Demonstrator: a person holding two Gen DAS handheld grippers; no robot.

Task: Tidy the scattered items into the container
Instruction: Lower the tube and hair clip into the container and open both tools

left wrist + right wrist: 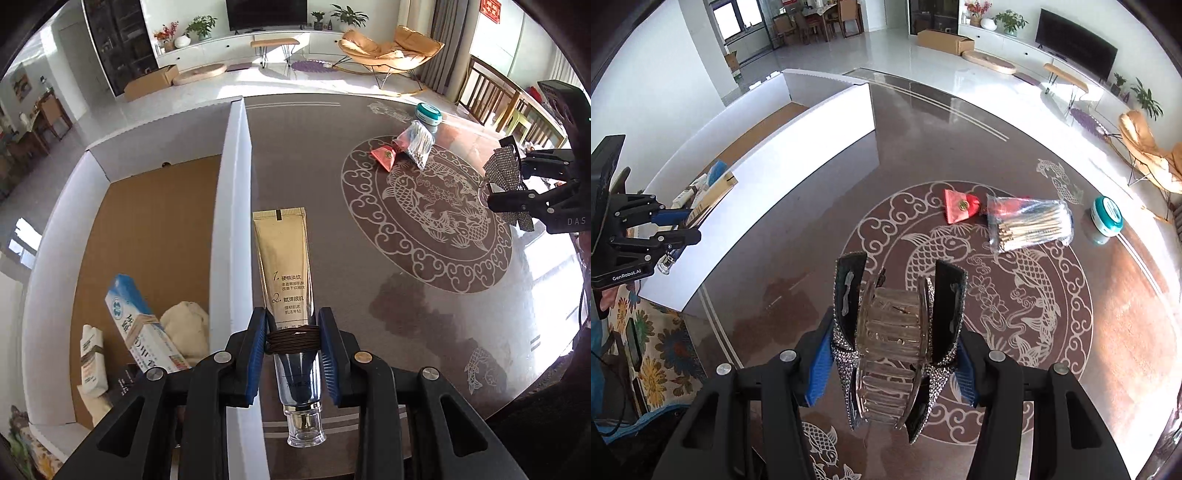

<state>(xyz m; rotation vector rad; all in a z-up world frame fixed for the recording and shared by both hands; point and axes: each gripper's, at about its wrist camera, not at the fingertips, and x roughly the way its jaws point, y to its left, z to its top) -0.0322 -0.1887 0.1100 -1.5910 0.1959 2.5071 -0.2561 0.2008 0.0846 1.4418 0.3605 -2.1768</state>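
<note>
I take the white box (229, 221) as my landmark. Inside it, at the near end, I already see a blue-and-white carton (138, 325), a small white tube (92, 362) and a cream cloth (188, 332), so part of the tidying looks done.

Just right of the box wall, my left gripper (293, 343) pinches the gold tube (284, 266) at its neck, where a brown hair tie (293, 338) is wound, with the clear cap toward me. I hold it beside the wall, I think, because it only needs to cross the edge before release.

Further right of the box, over the patterned bench (849, 166), my right gripper (894, 362) has its fingers pressed on a rhinestone hair claw (892, 332), which I judge goes in next.

Farthest from the box, a red pouch (958, 206), a bag of cotton swabs (1028, 223) and a teal jar (1106, 216) lie on the bench, not yet collected.
</note>
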